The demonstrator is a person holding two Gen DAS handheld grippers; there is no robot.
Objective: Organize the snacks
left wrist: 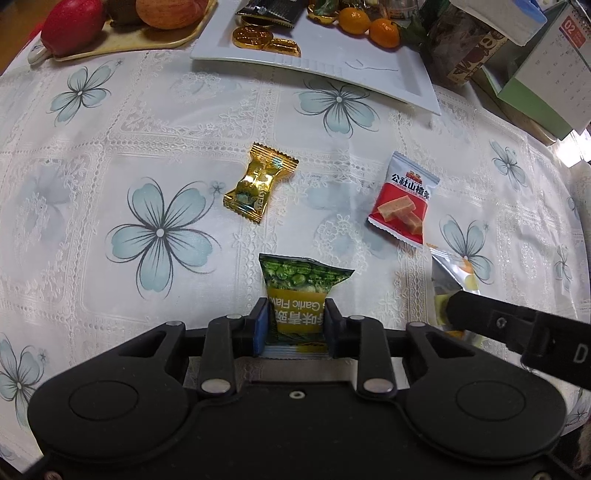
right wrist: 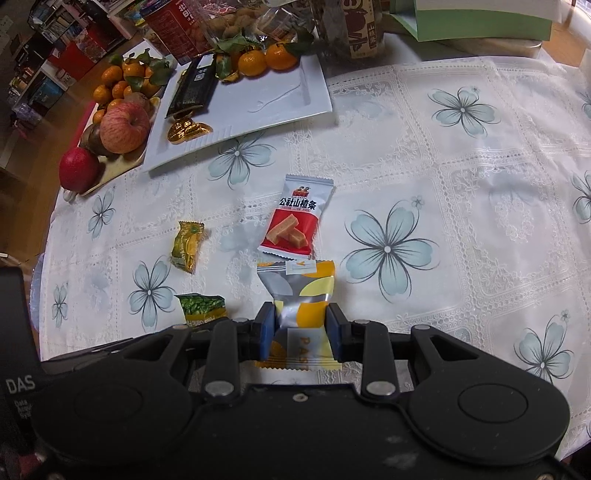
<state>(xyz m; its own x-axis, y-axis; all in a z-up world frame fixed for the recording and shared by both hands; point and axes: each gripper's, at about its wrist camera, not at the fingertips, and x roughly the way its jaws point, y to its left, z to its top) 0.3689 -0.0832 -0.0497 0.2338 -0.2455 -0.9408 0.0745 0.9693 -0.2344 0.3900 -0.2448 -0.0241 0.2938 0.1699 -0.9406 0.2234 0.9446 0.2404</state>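
Note:
My left gripper (left wrist: 295,317) is shut on a green garlic-pea packet (left wrist: 301,288), which also shows in the right wrist view (right wrist: 201,308). My right gripper (right wrist: 301,325) is shut on a silver and yellow snack packet (right wrist: 301,291), seen at the right in the left wrist view (left wrist: 448,280). A gold candy (left wrist: 260,183) (right wrist: 186,245) and a red and white hawthorn packet (left wrist: 404,197) (right wrist: 295,218) lie loose on the tablecloth ahead. A white tray (left wrist: 332,72) (right wrist: 280,96) at the back holds gold coins (left wrist: 255,37), a dark packet (right wrist: 192,86) and tangerines (left wrist: 384,32).
A tan tray (right wrist: 110,170) with an apple (right wrist: 123,127), a red fruit (right wrist: 77,170) and more tangerines stands at the back left. Jars and boxes (left wrist: 469,48) crowd the back right. The table edge runs along the left in the right wrist view.

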